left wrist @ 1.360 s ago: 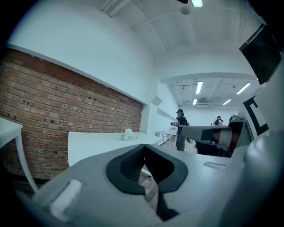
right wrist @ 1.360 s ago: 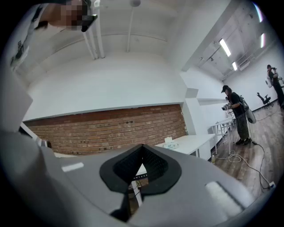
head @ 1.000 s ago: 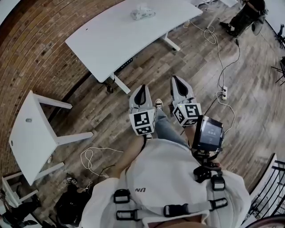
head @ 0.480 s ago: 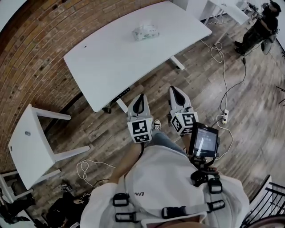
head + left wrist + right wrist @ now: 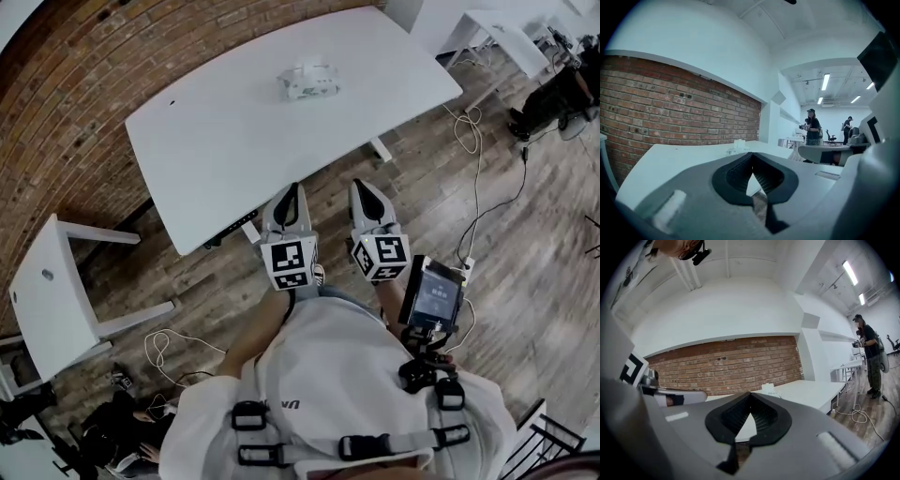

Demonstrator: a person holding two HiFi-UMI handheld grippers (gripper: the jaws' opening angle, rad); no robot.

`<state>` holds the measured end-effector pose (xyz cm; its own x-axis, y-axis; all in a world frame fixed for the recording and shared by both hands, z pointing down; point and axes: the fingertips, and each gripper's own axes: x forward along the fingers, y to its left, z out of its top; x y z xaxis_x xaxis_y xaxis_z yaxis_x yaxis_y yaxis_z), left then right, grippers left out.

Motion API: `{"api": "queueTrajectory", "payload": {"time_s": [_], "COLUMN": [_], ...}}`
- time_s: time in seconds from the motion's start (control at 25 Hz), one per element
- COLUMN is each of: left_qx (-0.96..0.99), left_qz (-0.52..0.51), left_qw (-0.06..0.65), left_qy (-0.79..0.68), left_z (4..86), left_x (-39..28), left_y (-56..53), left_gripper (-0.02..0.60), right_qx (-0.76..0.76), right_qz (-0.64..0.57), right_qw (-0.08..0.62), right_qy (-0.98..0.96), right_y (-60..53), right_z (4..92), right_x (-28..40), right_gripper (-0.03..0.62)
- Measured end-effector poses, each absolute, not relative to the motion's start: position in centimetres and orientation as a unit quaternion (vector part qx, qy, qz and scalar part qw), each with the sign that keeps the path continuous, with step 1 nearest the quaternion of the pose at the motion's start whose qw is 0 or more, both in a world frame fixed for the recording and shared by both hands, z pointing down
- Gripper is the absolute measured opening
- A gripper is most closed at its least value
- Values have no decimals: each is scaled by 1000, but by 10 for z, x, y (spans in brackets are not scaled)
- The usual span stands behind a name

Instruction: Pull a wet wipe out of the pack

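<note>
Pack (image 5: 307,82) lies well ahead of left tongs (image 5: 292,190) and right tongs (image 5: 365,187).

Table (image 5: 234,131): we see plain white.
Pack (image 5: 307,82): we see it pale and whitish, its print too small to read.
Wall (image 5: 66,94): we see red-brown brick with lighter mortar lines.
Floor (image 5: 525,234): we see mottled brown wood planks.
Left gripper (image 5: 292,190) and right gripper (image 5: 365,187): we see light grey, with black ribbed pads (image 5: 737,171).
Cubes (image 5: 288,265): we see white with black square markers.

left gripper (image 5: 292,190) and right gripper (image 5: 365,187) point forward side by side, jaws together, empty.
</note>
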<state>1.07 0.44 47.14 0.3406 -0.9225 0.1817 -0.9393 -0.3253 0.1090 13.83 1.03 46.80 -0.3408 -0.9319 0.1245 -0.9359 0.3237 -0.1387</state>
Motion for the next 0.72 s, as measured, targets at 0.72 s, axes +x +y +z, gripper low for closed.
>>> {"api": "queueTrajectory", "payload": {"time_s": [0.72], "left_qx": [827], "left_qz": [60], "left_qw": [84], "left_qy": [-553], "left_z": [482], "left_x": [20], "left_y": [-167], "left_gripper": [2], "right_qx": [551], "right_qz": [103], "right_qw": [31], "right_qy": [-828], "right_y": [-172], "right_z": [482], "right_x": [119], "right_gripper": [8]}}
